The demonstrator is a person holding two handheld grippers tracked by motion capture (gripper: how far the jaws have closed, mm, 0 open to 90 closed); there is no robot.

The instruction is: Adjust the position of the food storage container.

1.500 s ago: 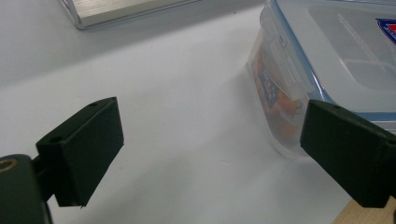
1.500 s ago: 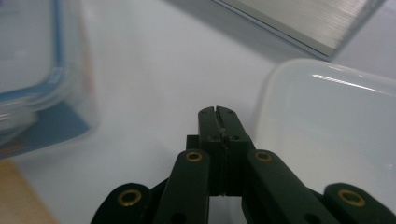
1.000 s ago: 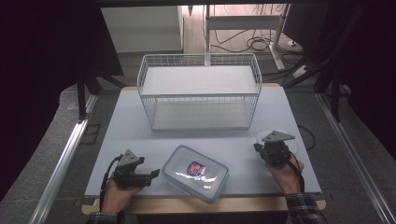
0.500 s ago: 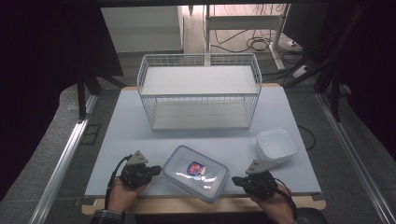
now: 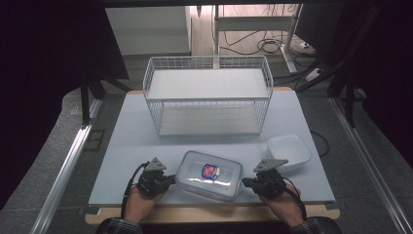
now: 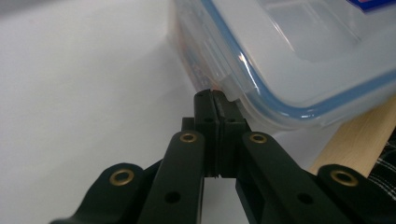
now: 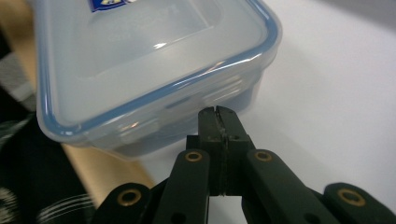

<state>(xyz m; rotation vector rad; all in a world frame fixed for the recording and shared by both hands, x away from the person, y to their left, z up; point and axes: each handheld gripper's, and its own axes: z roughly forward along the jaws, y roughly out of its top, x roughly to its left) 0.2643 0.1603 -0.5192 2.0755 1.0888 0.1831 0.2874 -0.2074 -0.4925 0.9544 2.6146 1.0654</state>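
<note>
The tool [image 6: 215, 100], jaws together, touches the clear container's [image 6: 299, 60] side latch [image 6: 224, 70].

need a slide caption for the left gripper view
Shut left gripper noses up to a side latch of the blue-rimmed lidded container on the white table.

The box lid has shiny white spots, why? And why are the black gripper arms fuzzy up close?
In the right gripper view, room light glares off the box lid; in the left gripper view a bright streak sits on its blue rim. Both views blur the black arms nearest the camera. The high view is dim around the table.
</note>
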